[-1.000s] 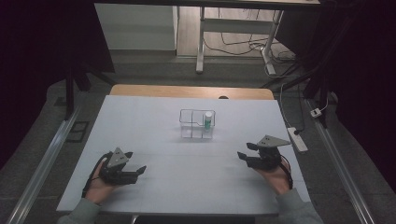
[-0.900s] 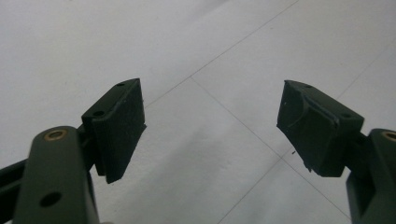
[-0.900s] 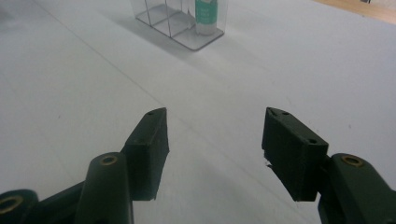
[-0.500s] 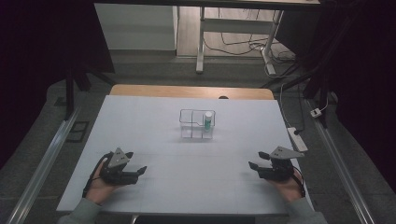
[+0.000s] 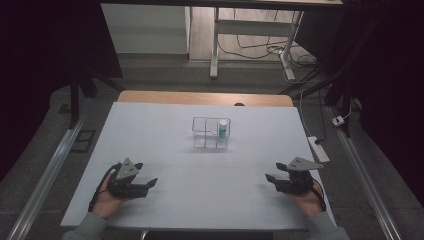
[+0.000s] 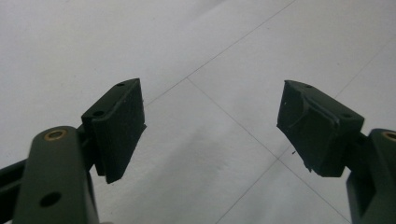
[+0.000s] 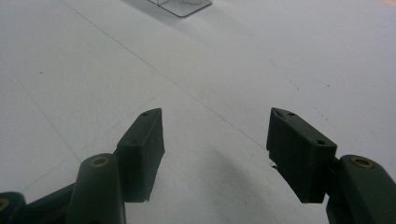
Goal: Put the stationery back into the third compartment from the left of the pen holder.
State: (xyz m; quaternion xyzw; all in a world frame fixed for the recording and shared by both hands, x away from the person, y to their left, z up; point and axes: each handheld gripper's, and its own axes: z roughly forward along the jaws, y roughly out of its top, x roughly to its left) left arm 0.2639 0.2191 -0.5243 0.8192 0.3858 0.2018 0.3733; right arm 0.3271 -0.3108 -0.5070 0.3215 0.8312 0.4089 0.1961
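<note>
A clear plastic rack (image 5: 210,134) stands near the middle of the white table (image 5: 165,130), with a small green-capped vial (image 5: 222,129) upright in its right compartment. My left gripper (image 5: 150,183) rests low at the front left, held in a hand, jaws open and empty (image 6: 210,126). Over at the front right my right gripper (image 5: 270,178) is also open with nothing between its jaws (image 7: 215,149). Both point inward over bare tabletop. A corner of the rack (image 7: 182,5) shows at the top of the right gripper view.
A white power strip (image 5: 318,149) lies off the table's right edge. Metal rails run along the floor on both sides. Beyond the table's wooden far edge (image 5: 200,97) stand desk legs and loose cables.
My right gripper has drawn back from nearer the rack to the front right of the table. The left gripper has stayed in place.
</note>
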